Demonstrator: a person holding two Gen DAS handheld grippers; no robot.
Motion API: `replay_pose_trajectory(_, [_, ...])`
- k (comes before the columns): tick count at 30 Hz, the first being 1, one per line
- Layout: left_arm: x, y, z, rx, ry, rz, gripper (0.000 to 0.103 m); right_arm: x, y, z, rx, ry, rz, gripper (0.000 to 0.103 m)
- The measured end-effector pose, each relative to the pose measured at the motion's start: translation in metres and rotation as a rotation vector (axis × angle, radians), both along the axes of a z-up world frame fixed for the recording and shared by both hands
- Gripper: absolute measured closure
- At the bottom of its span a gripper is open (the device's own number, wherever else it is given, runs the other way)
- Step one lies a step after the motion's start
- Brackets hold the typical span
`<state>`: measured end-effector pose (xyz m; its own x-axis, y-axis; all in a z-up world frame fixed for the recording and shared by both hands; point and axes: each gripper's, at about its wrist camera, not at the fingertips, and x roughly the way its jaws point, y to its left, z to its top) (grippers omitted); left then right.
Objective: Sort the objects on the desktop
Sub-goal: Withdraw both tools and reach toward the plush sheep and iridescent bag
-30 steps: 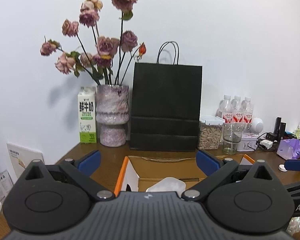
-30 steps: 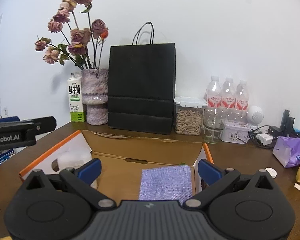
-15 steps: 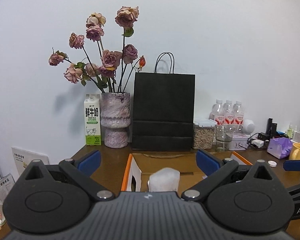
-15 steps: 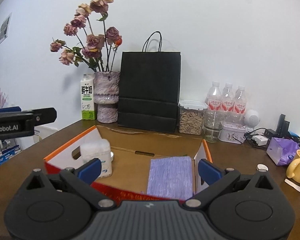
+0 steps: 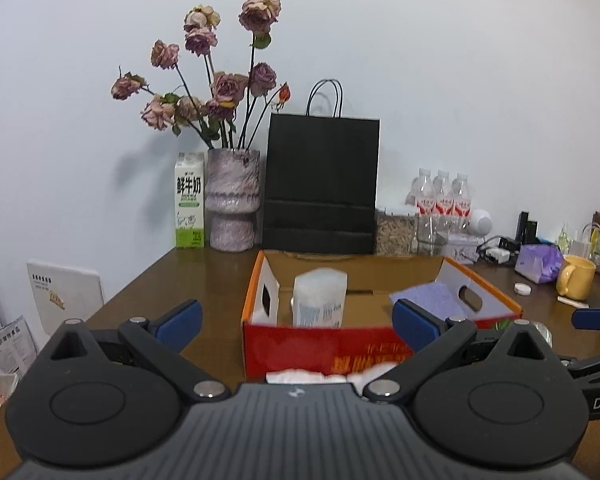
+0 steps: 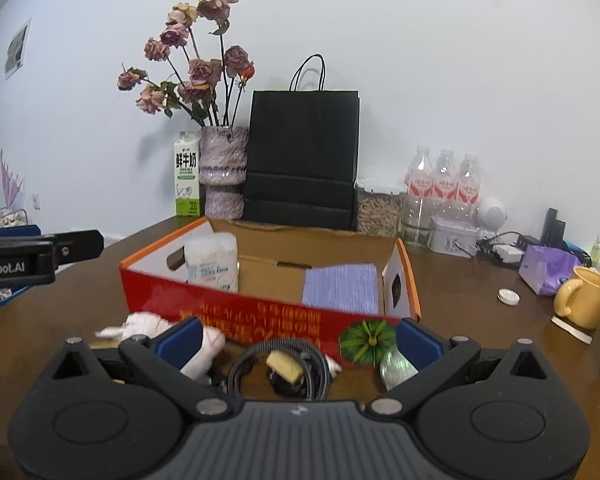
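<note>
Both tools have drawn back from the box since a second ago, so its red front wall, hidden before, now shows in each view. The left tool (image 5: 296, 320) hangs wide open over the counter (image 5: 204, 280) with nothing between its blue fingers (image 5: 180, 320); the right tool (image 6: 298, 340) is likewise spread open and empty.

Only the right wrist view shows what lies on the counter in front of the box (image 6: 260, 312): a crumpled white tissue (image 6: 148, 326) near the left finger, a coiled dark cable (image 6: 280, 368) with a small yellowish piece (image 6: 284, 362) inside its loop, and a shiny crinkled wrapper (image 6: 396, 368) by the right finger. The left wrist view catches just a white strip of that tissue (image 5: 300, 376) below the box wall, but it alone shows the white board (image 5: 64, 296) leaning at the counter's left end.

The box (image 5: 328, 348) is open-topped cardboard with orange rims, hand-holes in its end walls and yellow print on the red front, with a green and yellow round picture at its right corner. Inside it, a clear pack of white cotton pads (image 6: 212, 264) stands upright at the left end, and a lilac woven cloth (image 6: 340, 288) lies flat on the floor at the right end. Behind stand a milk carton (image 5: 189, 200), a vase of dried roses (image 5: 232, 200) and a black paper bag (image 5: 320, 184). A yellow mug (image 6: 584, 298) sits well to the right.
</note>
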<state>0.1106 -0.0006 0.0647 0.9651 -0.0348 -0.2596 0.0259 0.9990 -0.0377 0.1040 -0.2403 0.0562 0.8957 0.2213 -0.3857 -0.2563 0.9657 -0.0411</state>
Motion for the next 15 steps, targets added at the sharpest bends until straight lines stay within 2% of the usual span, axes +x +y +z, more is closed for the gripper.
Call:
replay_pose_trajectory(6, [-0.018, 0.000, -0.016, 0.010, 0.033, -0.010, 0.000, -0.023, -0.008, -0.020, 0.000, 0.035, -0.005, 0.000])
replay_pose_trajectory(15, [-0.024, 0.003, -0.031, 0.007, 0.087, -0.002, 0.000, -0.035, -0.016, -0.040, 0.013, 0.098, -0.020, 0.000])
